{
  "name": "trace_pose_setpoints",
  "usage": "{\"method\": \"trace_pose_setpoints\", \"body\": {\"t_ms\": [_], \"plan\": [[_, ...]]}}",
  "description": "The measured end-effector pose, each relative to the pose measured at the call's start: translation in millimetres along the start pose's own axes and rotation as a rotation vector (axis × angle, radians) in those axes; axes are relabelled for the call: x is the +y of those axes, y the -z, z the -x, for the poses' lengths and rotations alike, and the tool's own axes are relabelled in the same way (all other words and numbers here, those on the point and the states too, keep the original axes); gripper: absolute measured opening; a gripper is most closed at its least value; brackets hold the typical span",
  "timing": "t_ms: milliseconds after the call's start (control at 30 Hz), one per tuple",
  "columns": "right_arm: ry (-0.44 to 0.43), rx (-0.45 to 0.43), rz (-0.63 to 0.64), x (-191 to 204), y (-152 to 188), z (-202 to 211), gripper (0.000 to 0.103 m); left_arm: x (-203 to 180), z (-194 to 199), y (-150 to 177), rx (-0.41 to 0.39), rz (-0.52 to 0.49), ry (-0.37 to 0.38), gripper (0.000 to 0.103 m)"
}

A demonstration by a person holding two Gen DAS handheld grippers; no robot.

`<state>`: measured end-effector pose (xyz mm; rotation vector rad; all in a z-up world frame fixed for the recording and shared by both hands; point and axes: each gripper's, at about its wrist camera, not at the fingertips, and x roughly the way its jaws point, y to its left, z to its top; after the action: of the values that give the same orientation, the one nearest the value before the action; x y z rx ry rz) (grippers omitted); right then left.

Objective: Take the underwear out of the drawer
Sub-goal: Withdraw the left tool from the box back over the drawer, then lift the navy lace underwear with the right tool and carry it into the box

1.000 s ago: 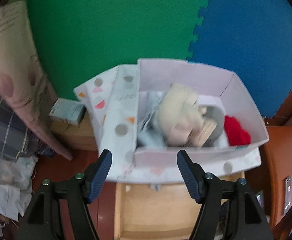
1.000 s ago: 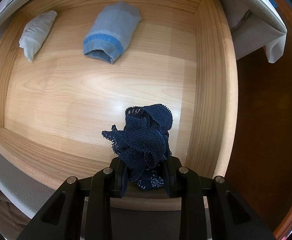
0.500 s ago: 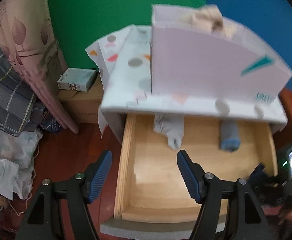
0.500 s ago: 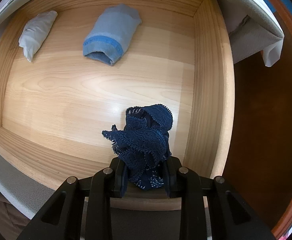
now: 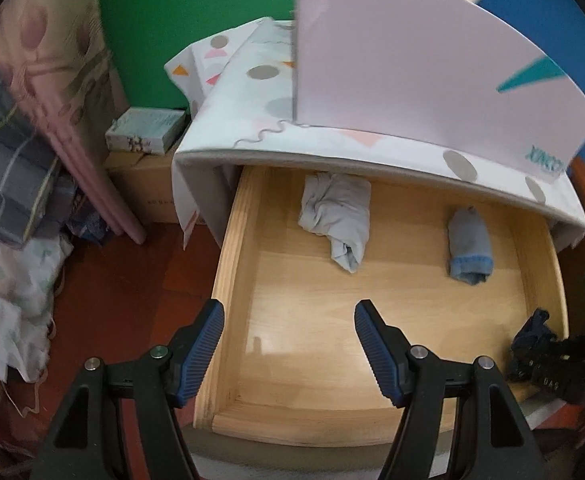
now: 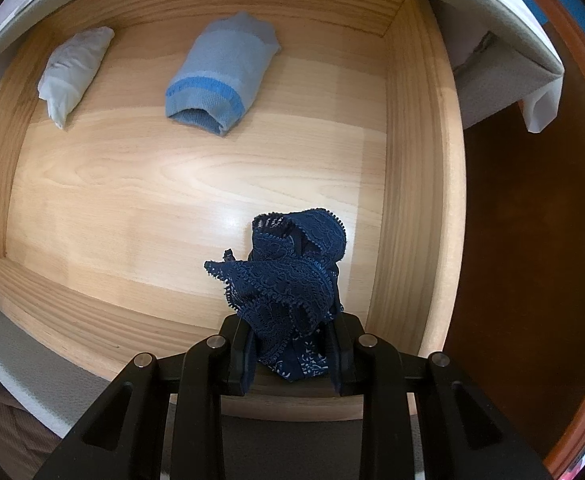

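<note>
R gripper (image 6: 290,354) is clamped on the navy lace underwear (image 6: 288,276), pointing straight down into the open wooden drawer (image 6: 416,168). Garment bunches up above the jaws, near the drawer's R wall and front corner; can't tell if its lower end touches the drawer floor. From the L wrist view the same bundle (image 5: 532,332) shows at the far R edge, in the R tool.

L gripper (image 5: 288,352) has jaws apart, nothing between them, nothing touched. Hangs over the drawer's front-L part, tilted down toward the floor of it.

Key relation for next move: two rolled pieces left at the back of the drawer. Pale grey roll (image 5: 336,216) lies ahead of the L gripper, slightly R of its centre line, long axis running front-to-back, roughly in line with the L gripper's pointing direction. Blue-banded grey roll (image 5: 468,246) is farther R, same front-to-back axis, band end toward the front. L gripper is free and nearer the pale roll; R is busy.

Judgement: R needs to lift straight up to clear the drawer; L likely goes forward for the pale roll, closing across its short width.
</note>
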<state>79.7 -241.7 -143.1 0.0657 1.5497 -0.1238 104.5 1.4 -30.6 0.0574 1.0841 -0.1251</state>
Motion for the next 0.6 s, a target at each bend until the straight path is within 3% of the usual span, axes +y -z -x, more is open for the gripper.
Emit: {"method": "trace_pose_setpoints", "body": {"t_ms": [233, 600], "plan": [[-0.036, -0.012, -0.023, -11, 4, 5, 0.025, 26, -4, 0, 0.007, 0.135, -0.005, 0.070], [-0.025, -0.085, -0.013, -11, 13, 26, 0.025, 24, 7, 2, -0.047, 0.095, -0.040, 0.070]]}}
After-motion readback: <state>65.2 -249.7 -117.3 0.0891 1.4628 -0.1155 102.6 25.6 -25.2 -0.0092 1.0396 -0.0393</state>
